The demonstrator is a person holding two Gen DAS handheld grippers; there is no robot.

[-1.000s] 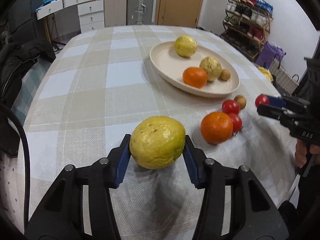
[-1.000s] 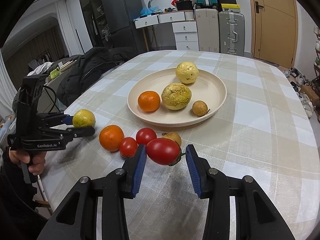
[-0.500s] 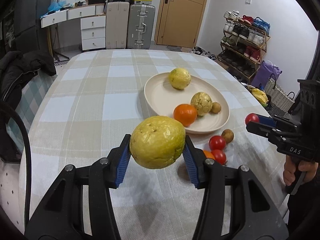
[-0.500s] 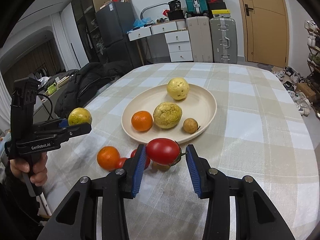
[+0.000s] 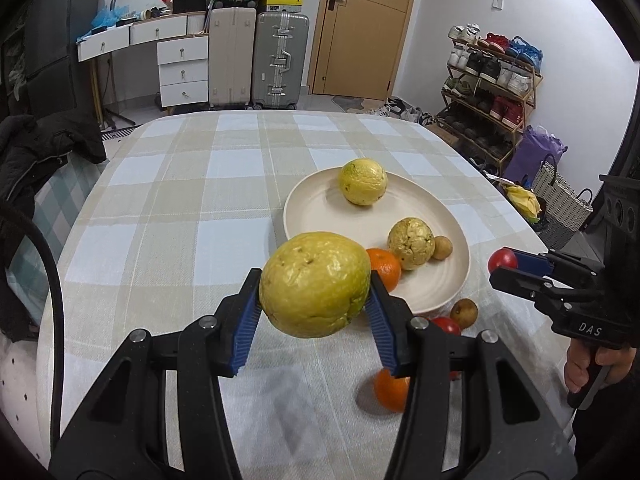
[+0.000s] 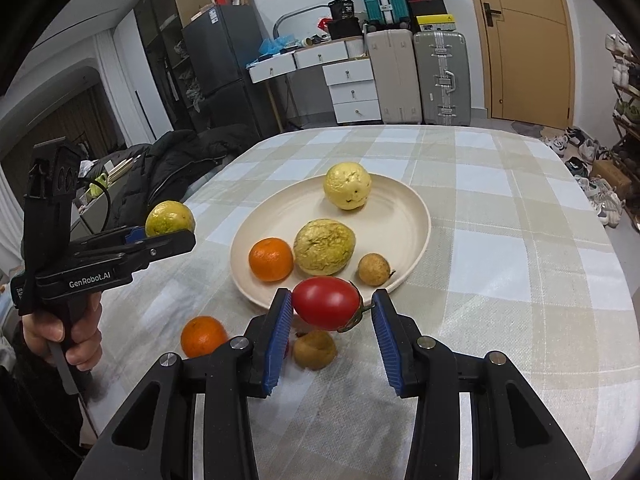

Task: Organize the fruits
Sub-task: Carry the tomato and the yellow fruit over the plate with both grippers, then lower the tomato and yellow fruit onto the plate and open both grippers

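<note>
Red tomato (image 6: 326,303) lengthwise across right hand-held gripper (image 6: 329,312), stem rightward

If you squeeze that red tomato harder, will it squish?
Probably. The tomato looks smooth and thin-skinned, so it may bruise or slip. The right gripper holds it only by its ends. Being round, it would likely roll if dropped.

Tablecloth (image 5: 168,216): beige, white and pale-blue check. Plate (image 6: 404,216): cream. Held guava (image 5: 315,285): yellow-green, brown specks. Tomato (image 6: 326,303): red, brownish-green stem. Oranges (image 6: 271,259): bright orange. Plate guavas (image 6: 347,186): pale yellow, one duller, wrinkled. Longans (image 6: 373,269): tan. Gripper pads (image 6: 277,340): blue, ribbed; frames black.
</note>
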